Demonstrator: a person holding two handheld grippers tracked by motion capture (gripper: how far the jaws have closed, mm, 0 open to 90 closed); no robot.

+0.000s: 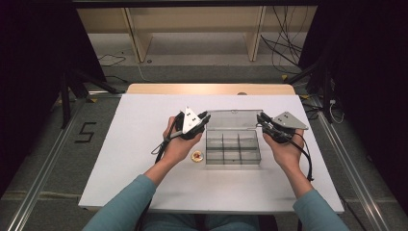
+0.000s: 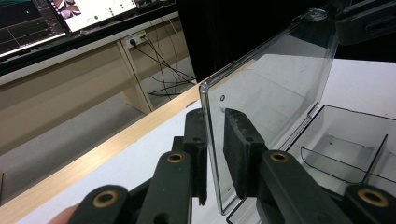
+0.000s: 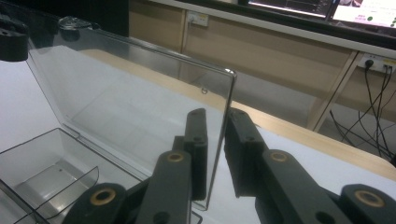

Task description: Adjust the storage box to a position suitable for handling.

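Left to right across the white table: the person's left hand holds the left gripper at the left end of the clear lid of a plastic compartment box. In the left gripper view the lid's edge stands between the two black jaws; the gaps on either side are narrow, and whether the pads press on the plastic cannot be told. Just left of the box, near the left wrist, a small round yellowish object lies on the table.

The box sits at the middle of the table, its lid raised upright behind the open, divided tray.

At the lid's right end the right hand holds the right gripper. In the right gripper view the lid's corner passes between the jaws, with a slim gap visible beside the right-hand pad; a firm grip cannot be confirmed.
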